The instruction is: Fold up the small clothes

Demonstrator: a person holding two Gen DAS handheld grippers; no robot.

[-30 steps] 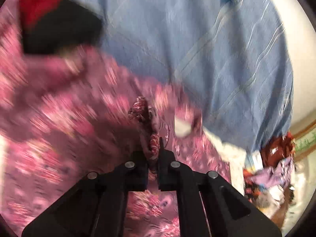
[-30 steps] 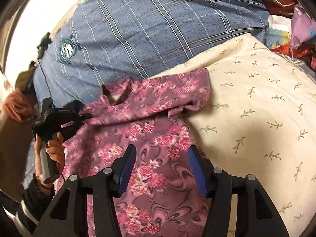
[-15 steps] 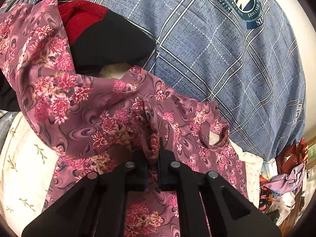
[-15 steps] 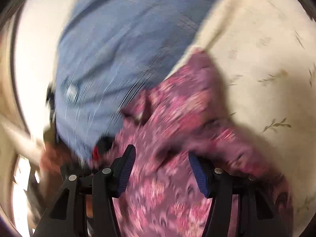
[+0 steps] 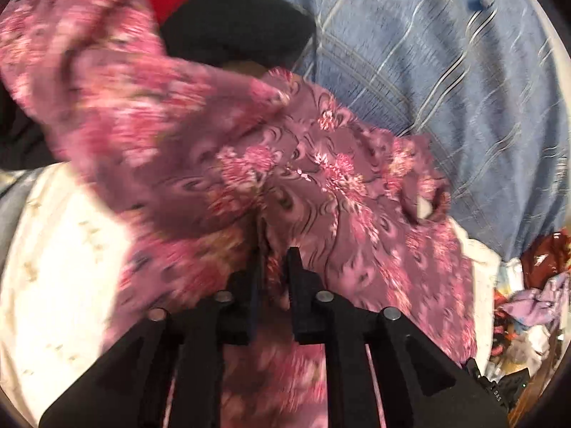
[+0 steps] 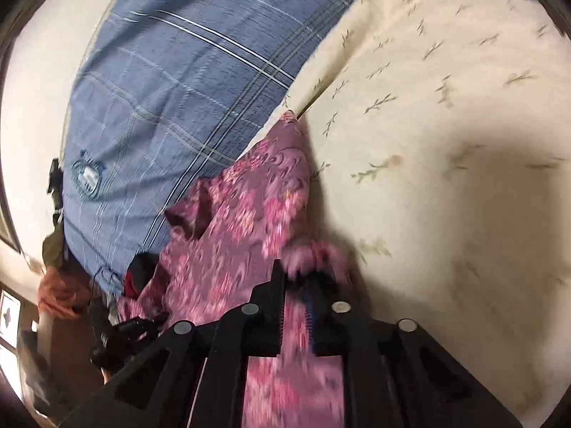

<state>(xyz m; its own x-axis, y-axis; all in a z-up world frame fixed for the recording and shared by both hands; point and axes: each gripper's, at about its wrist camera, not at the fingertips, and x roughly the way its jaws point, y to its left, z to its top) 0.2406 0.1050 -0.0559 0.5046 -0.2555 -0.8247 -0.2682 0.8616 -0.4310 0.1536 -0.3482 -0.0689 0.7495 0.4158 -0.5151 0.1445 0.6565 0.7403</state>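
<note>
A mauve garment with pink flowers [image 5: 321,164] lies rumpled on a cream sheet [image 6: 446,142], and one sleeve is lifted at the upper left in the left wrist view. My left gripper [image 5: 274,253] has a fold of the garment between its fingers, and its jaws are opening a little. My right gripper [image 6: 299,274] is at the garment's [image 6: 242,221] right edge. Its jaws are closing, and bunched cloth is pinched between the blue pads. The right wrist view shows the left gripper [image 6: 121,331] at the lower left, held in a hand.
A blue plaid blanket [image 5: 446,89] covers the far side of the bed [image 6: 171,78]. A red and black cloth [image 5: 221,18] lies behind the lifted sleeve. Mixed clutter [image 5: 528,303] is piled at the right edge. An orange cloth [image 6: 60,292] sits at the far left.
My right gripper's jaws went from wide apart to closed on the garment's edge, and the gripper rolled and dropped closer. My left gripper's jaws parted slightly while it dragged its fold along.
</note>
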